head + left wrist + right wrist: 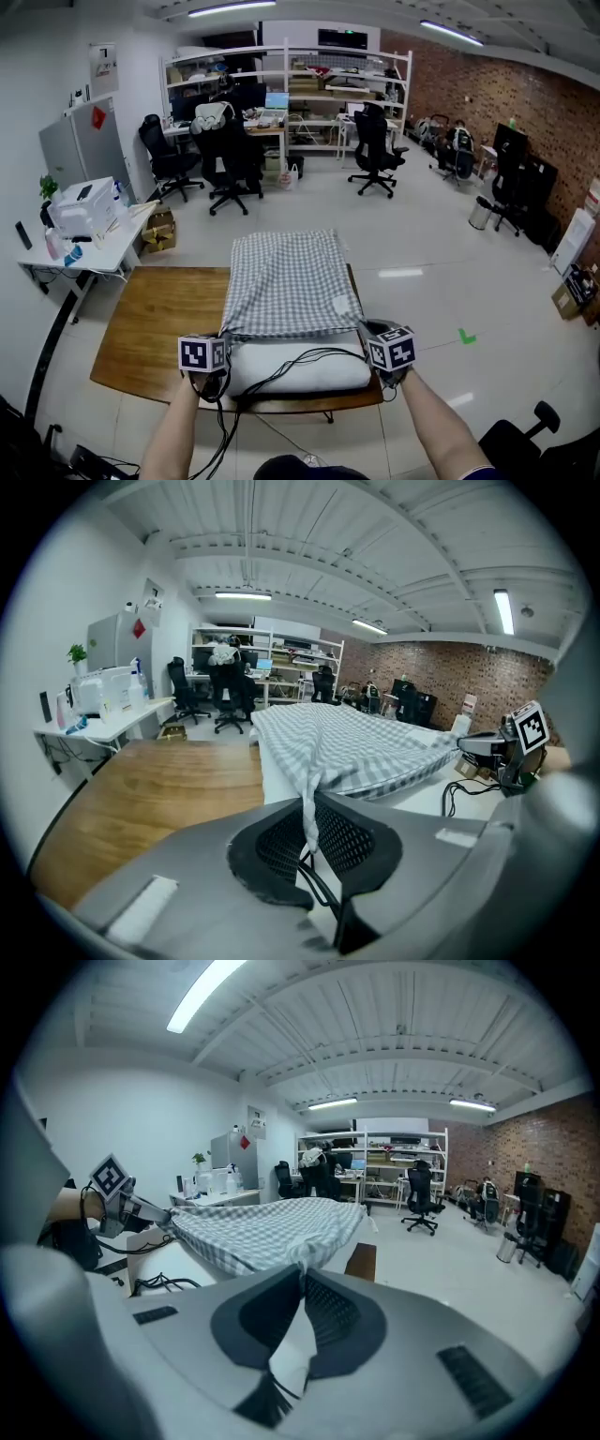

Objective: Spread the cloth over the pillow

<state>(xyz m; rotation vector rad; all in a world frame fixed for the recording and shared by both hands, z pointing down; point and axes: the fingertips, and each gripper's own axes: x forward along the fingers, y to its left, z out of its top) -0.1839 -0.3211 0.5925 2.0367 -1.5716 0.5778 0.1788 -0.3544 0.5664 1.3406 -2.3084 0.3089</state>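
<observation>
A grey-and-white checked cloth [286, 281] lies over the far part of a white pillow [300, 367] on the wooden table [159, 314]; the pillow's near end shows bare. My left gripper [217, 349] is shut on the cloth's near left corner [307, 803], which runs as a thin strip between the jaws. At the near right corner [302, 1269] my right gripper [373, 339] is shut on the cloth too. The cloth [347, 738] stretches away from both grippers, and its far end [272, 1222] drapes over the pillow.
Black cables [281, 370] trail across the pillow's near end and off the table's front edge. A side desk [84, 234] with a printer stands to the left. Office chairs [375, 150] and shelving stand further back; the pillow overhangs the table's right edge.
</observation>
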